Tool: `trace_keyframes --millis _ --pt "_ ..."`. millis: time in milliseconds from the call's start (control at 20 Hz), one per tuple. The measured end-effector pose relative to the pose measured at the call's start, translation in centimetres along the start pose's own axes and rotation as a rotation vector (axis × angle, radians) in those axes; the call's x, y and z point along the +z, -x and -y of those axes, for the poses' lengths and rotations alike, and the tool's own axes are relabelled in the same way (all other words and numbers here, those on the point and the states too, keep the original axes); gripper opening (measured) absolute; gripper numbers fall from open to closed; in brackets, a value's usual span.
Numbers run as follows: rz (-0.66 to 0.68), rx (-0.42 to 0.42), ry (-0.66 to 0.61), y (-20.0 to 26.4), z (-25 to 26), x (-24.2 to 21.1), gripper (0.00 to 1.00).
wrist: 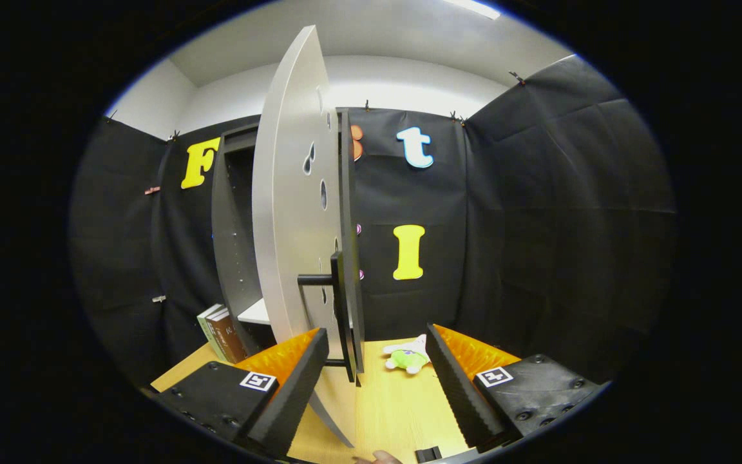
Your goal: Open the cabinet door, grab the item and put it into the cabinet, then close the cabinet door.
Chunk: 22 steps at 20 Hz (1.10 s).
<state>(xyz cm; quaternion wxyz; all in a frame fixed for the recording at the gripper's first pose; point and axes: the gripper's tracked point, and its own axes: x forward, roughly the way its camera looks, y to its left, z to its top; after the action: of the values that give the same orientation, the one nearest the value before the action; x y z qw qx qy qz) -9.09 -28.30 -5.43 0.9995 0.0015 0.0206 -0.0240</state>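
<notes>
The grey cabinet [234,212] stands at the back left of the wooden table. Its white door [287,212] is swung out towards me and I see it almost edge-on. The door's black bar handle [343,309] runs down just ahead of my left finger [294,380], inside the gap between the fingers. My gripper [376,335] is open, with both fingers wide apart and neither pressing on the handle. A small green and white plush toy [408,357] lies on the table beyond the fingers, right of the door's edge.
Two books [223,332] lean at the cabinet's foot, left of the door, beside a white shelf [256,312] inside. Light wooden tabletop [397,412] spreads under the fingers. A person's fingertip [385,457] shows at the near edge. Black cloth walls close in behind and to the right.
</notes>
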Motion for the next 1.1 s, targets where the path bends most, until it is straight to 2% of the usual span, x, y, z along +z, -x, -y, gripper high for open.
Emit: trace_keyframes --millis 300,550,1100 --pt "-0.003 0.064 -0.022 -0.5 -3.4 -0.3 0.97" --pt "-0.002 0.061 -0.03 -0.5 -7.0 -0.4 0.97" --pt "-0.001 0.113 -0.05 -4.1 -20.5 -1.5 0.97"
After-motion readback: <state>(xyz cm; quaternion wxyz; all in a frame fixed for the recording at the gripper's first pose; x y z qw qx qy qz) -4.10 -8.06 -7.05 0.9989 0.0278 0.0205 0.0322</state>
